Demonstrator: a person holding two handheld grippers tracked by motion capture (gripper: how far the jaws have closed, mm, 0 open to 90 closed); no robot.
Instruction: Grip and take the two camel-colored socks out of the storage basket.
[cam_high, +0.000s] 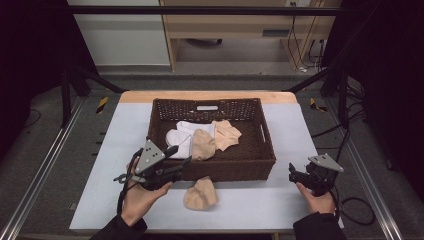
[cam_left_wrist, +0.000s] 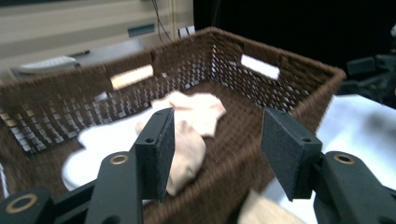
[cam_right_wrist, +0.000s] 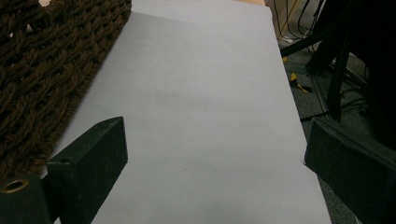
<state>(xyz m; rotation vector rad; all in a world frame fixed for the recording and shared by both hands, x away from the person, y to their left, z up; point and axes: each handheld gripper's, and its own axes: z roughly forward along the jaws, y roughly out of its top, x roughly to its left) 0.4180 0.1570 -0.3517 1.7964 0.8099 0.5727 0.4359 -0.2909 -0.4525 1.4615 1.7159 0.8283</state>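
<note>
A brown wicker basket (cam_high: 225, 169) stands mid-table and holds a white sock (cam_high: 181, 137) and two beige socks (cam_high: 203, 145) (cam_high: 226, 134). Another beige sock (cam_high: 201, 194) lies on the pale table cover in front of the basket. My left gripper (cam_high: 179, 156) hovers at the basket's front left corner, open, with nothing between its pads. In the left gripper view the open jaws (cam_left_wrist: 217, 149) frame the basket (cam_left_wrist: 280, 88), a beige sock (cam_left_wrist: 187, 154) and the white sock (cam_left_wrist: 102, 140). My right gripper (cam_high: 293, 173) rests low at the table's right, open and holding nothing (cam_right_wrist: 215, 163).
The pale sheet (cam_right_wrist: 196, 93) covers the table right of the basket (cam_right_wrist: 42, 60). Metal frame rails run along both table sides, and cables lie on the floor at the right. The other gripper (cam_left_wrist: 373, 77) appears beyond the basket's far corner in the left gripper view.
</note>
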